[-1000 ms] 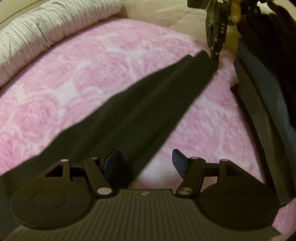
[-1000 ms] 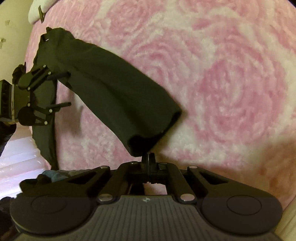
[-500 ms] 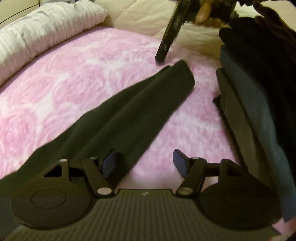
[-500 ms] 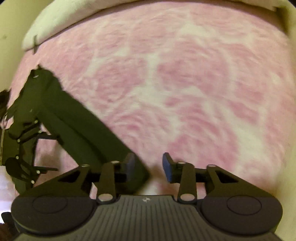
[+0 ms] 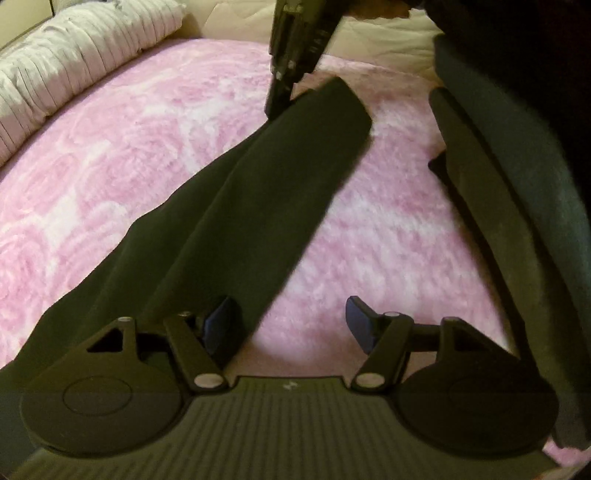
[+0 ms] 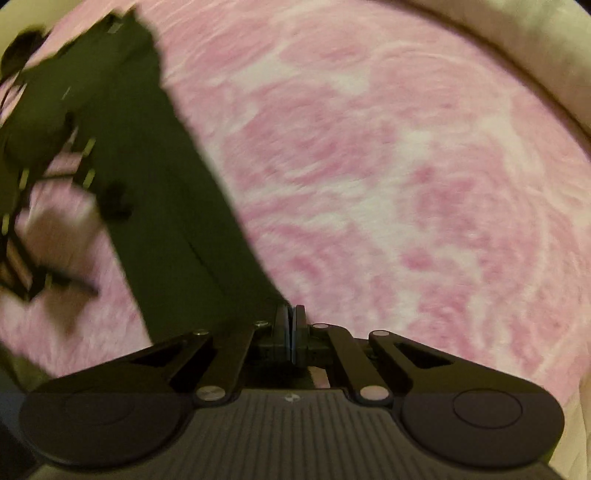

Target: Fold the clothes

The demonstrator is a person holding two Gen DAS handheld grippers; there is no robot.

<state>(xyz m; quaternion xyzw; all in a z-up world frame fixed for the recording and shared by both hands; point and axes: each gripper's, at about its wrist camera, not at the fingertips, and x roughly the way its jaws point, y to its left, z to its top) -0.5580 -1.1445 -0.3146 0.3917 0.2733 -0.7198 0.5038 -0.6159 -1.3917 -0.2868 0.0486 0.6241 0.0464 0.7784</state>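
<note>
A long dark garment (image 5: 236,206) lies stretched across the pink rose-patterned blanket (image 5: 388,229). My left gripper (image 5: 291,325) is open, its left finger over the garment's near edge and its right finger over bare blanket. My right gripper (image 6: 291,325) has its jaws together at the garment's far end (image 6: 177,206); whether cloth is pinched between them is hidden. In the left wrist view the right gripper (image 5: 291,70) stands at the garment's far left corner. In the right wrist view the left gripper (image 6: 48,206) shows blurred at the left.
A stack of dark folded clothes (image 5: 509,192) lies along the right in the left wrist view. A striped white pillow (image 5: 74,62) lies at the far left, with cream bedding (image 5: 388,33) behind. Cream bedding (image 6: 535,55) also borders the blanket in the right wrist view.
The right gripper let go of the garment's end, opened, then shifted to the end's left corner and shut again. The garment now lies flatter on the blanket. The left gripper stayed open.
</note>
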